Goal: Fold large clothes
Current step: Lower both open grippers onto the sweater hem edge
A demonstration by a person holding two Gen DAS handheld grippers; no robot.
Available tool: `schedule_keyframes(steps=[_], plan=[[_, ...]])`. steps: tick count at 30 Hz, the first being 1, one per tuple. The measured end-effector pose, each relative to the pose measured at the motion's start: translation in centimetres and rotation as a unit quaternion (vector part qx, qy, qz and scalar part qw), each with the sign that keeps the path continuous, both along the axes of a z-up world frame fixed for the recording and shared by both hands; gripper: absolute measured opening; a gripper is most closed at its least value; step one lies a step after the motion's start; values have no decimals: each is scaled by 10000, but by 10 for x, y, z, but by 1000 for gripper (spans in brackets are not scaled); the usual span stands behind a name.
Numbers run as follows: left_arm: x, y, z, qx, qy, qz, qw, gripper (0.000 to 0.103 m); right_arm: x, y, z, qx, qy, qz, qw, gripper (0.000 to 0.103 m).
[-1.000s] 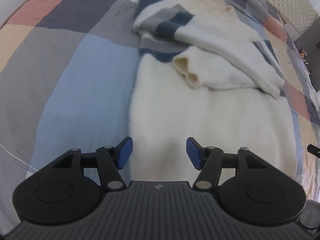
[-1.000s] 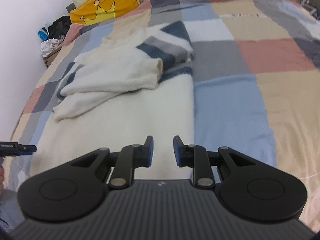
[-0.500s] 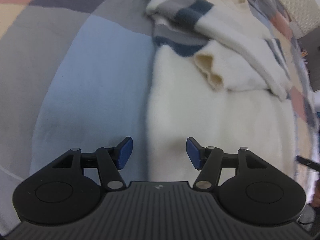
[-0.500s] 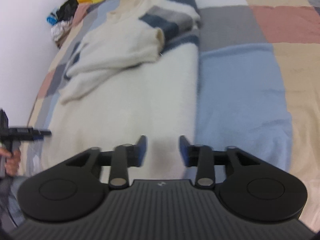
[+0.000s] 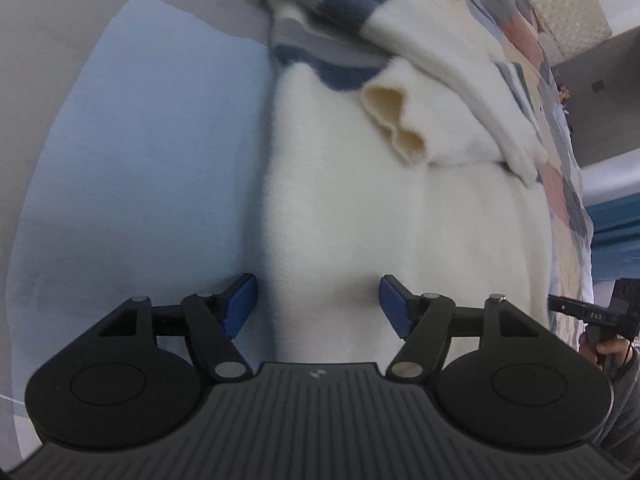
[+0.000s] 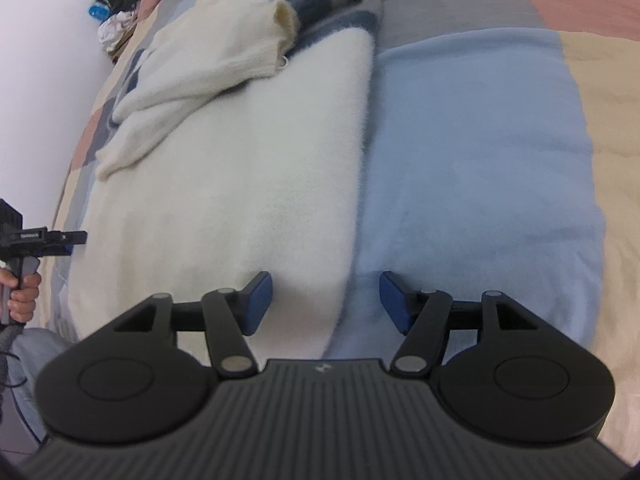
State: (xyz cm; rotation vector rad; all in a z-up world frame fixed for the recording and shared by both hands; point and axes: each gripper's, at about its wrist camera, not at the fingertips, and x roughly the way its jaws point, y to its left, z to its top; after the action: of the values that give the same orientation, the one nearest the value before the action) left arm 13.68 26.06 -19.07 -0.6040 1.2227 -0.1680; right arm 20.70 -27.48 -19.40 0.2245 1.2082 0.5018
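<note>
While its jaws are opening, the left gripper (image 5: 317, 305) hangs over the near hem of the cream sweater (image 5: 400, 216), its 2 blue pads apart with nothing pressed between them; the sweater's left edge runs up from just inside the left pad toward 12 o'clock. Beyond that, at 1 o'clock, a folded sleeve (image 5: 424, 120) lies across the body with its cuff open toward the camera, and a grey-and-navy striped band (image 5: 320, 52) sits at 12 o'clock. From 9 to 11 o'clock spreads the patchwork bedcover (image 5: 152, 152) (pale blue here, grey further out). At 3 o'clock a hand (image 5: 608, 350) grips the other tool.

Likewise opening, the right gripper (image 6: 325, 302) straddles the sweater's (image 6: 224, 184) right edge: left pad over cream knit, right pad over the blue patch of the bedcover (image 6: 480, 168), neither pad clamping anything. The sleeve (image 6: 208, 64) lies at 11 o'clock. At 9 o'clock the person's left hand (image 6: 22, 292) holds the left gripper (image 6: 74, 240), and a heap of clothes (image 6: 120, 12) lies by the wall at 11 o'clock.
</note>
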Motion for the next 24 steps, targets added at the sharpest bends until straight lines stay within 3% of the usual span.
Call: schedule_keyframes(steps=[8, 24], plan=[[6, -15, -1, -56, 188, -284, 9994, 72, -3, 2, 2, -98, -111, 230, 9996, 63], [10, -55, -4, 275, 630, -809, 9943, 72, -11, 8, 3, -204, -336, 684, 9969, 63]])
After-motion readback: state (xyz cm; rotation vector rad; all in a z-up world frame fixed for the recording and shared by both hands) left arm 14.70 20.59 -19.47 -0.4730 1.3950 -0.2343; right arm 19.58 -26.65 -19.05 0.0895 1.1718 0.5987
